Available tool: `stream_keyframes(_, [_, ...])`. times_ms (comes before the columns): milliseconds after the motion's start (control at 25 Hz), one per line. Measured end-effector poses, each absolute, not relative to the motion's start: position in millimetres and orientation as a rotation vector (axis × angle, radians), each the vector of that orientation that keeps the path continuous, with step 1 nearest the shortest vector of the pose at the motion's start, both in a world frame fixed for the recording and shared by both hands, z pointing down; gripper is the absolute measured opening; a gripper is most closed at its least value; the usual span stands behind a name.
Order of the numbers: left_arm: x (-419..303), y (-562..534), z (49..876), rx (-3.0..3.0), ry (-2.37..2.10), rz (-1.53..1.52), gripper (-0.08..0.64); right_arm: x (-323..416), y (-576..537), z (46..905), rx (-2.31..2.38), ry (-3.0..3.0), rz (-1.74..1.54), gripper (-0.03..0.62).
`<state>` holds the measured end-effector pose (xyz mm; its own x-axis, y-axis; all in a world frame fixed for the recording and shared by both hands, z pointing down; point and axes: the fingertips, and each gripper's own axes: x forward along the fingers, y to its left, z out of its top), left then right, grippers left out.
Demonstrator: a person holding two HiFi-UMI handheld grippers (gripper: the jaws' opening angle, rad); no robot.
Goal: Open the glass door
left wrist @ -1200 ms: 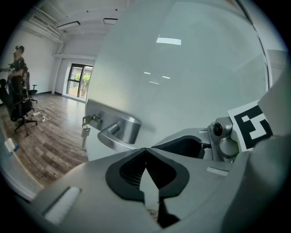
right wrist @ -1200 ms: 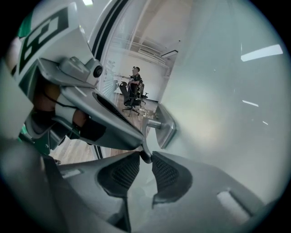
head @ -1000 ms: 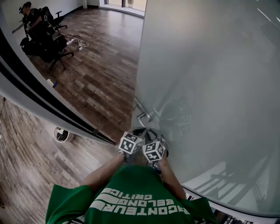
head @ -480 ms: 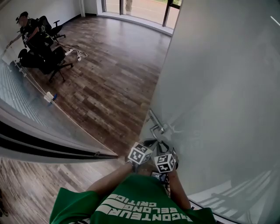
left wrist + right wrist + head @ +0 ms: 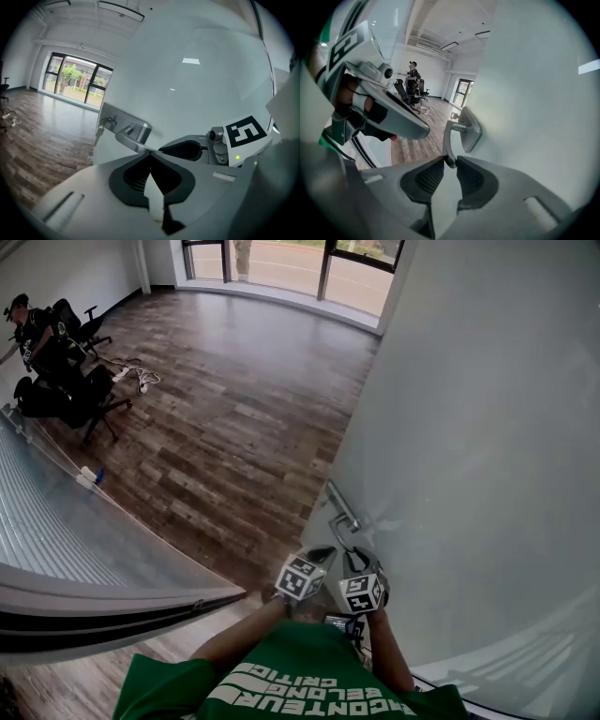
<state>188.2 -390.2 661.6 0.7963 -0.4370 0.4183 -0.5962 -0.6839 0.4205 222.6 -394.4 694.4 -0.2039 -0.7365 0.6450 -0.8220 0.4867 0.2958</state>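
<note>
The frosted glass door (image 5: 469, 474) fills the right of the head view and stands swung open. Its metal lever handle (image 5: 339, 510) sits at the door's near edge. My right gripper (image 5: 349, 555) is shut on the lever's free end; the right gripper view shows the handle (image 5: 461, 126) pinched between the jaw tips (image 5: 450, 161). My left gripper (image 5: 323, 552) sits just left of it, shut, its tips (image 5: 150, 153) level with the handle's (image 5: 133, 136) end; whether they touch it I cannot tell. Keys hang from the lock plate (image 5: 105, 124).
A curved glass partition (image 5: 75, 540) with a dark base rail runs along the left. Beyond the doorway lies wood floor (image 5: 234, 409). A person (image 5: 28, 329) sits among office chairs at the far left, with cables (image 5: 131, 376) on the floor. Windows (image 5: 281, 263) line the far wall.
The door has swung further open, showing more of the room's floor. Both grippers have moved a little right and down with the handle.
</note>
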Motion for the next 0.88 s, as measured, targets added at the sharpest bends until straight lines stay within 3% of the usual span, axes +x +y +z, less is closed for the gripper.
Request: stream_keyframes(880, [267.8, -445.0, 664.2, 2.467, -0.628, 0.414, 0.017, 348.3, -465.1, 693.5, 1.525, -1.836, 0.271, 0.075])
